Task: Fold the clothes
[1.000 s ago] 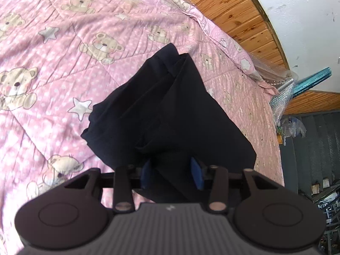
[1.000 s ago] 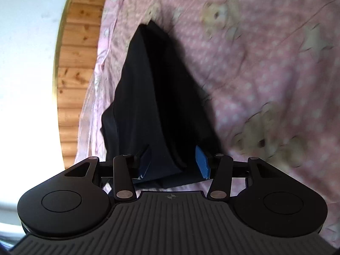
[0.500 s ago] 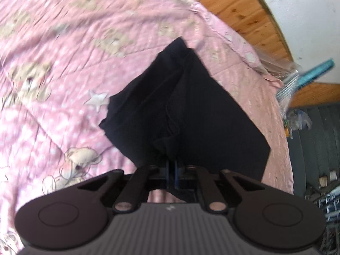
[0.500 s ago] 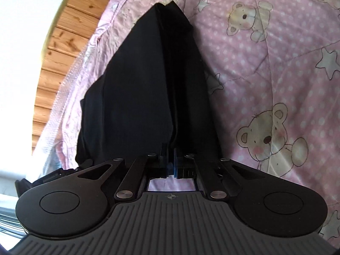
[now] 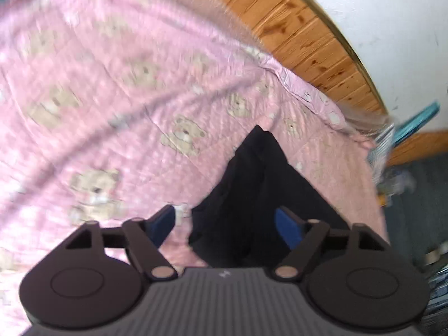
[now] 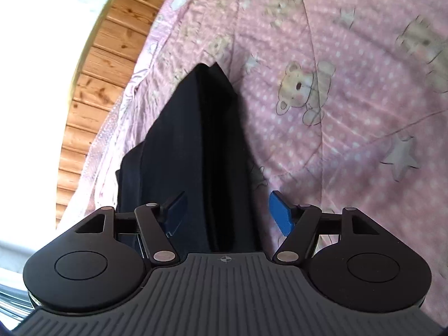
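A folded black garment (image 5: 260, 193) lies on the pink teddy-bear bedspread (image 5: 112, 112). In the left wrist view my left gripper (image 5: 228, 225) hovers over its near edge, jaws opening wide; the blue pads (image 5: 288, 226) do not press the cloth. The right wrist view shows the same black garment (image 6: 196, 145) running away from me as a long tapered stack. My right gripper (image 6: 225, 212) is above its near end, jaws opening, blue pads (image 6: 280, 212) apart with the cloth lying loose beneath them.
A wooden headboard (image 5: 308, 42) and white wall (image 5: 378, 14) border the bed's far edge. The wooden boards (image 6: 92, 84) also run along the left in the right wrist view. Clutter and a teal object (image 5: 417, 120) lie beyond the bed's right side.
Both grippers closed on the garment's near edge half a second ago and have since opened, letting it go. The left view has swung leftward and lifted; the garment lies narrower and flatter.
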The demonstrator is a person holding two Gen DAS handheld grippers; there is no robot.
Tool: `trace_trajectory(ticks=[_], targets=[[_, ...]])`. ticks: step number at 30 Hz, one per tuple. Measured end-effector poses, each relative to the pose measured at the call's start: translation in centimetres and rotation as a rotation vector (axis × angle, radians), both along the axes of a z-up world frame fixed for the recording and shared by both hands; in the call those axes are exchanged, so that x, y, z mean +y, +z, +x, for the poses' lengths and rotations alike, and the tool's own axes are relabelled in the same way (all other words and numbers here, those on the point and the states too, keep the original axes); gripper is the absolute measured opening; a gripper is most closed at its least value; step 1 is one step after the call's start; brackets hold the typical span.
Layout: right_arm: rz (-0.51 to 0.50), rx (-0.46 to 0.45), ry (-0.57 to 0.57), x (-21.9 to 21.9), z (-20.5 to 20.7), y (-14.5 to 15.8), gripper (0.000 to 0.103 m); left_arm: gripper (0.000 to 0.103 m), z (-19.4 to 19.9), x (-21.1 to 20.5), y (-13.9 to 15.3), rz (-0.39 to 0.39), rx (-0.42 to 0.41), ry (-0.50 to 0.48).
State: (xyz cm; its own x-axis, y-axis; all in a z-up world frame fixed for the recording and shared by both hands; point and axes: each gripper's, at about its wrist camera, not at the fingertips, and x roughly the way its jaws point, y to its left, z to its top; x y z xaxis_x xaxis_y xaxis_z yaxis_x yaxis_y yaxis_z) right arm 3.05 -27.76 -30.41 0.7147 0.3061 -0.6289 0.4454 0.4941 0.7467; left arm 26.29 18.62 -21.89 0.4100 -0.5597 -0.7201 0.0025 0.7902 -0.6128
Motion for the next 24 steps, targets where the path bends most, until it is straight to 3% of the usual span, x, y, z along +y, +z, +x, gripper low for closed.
trace_trajectory(ticks=[4,8,11,12,13,14,16,19,24], targets=[[0.068,-0.028,0.019,-0.1,1.3,-0.9,0.073,0.083,1.4,-1.9,-2.2,0.002,0.058,-0.027],[0.133,-0.05,0.098,0.8,2.7,-1.6,0.073,0.086,1.3,-4.3,-2.2,0.009,0.026,-0.092],[0.11,-0.047,0.08,0.9,3.4,-1.7,0.059,0.084,1.4,-6.4,-2.2,0.095,0.017,-0.14],[0.106,-0.045,0.056,0.8,3.7,-1.6,0.055,0.081,1.5,-7.0,-2.3,0.115,0.023,-0.151],[0.101,-0.035,0.047,0.9,4.1,-1.6,0.043,0.067,1.5,-7.4,-2.3,0.118,0.019,-0.163],[0.083,-0.017,0.056,1.1,4.6,-1.5,0.019,0.041,1.5,-7.8,-2.1,0.127,0.013,-0.176],[0.016,0.012,0.084,1.8,5.4,-0.8,0.012,0.018,1.6,-8.5,-1.6,0.15,0.01,-0.19],[-0.116,-0.005,0.151,2.2,6.7,2.0,0.008,0.011,1.7,-8.8,0.2,0.116,-0.015,-0.176],[-0.298,-0.146,0.29,2.5,11.2,9.1,0.008,0.01,2.9,-9.9,4.8,0.054,-0.112,-0.135]])
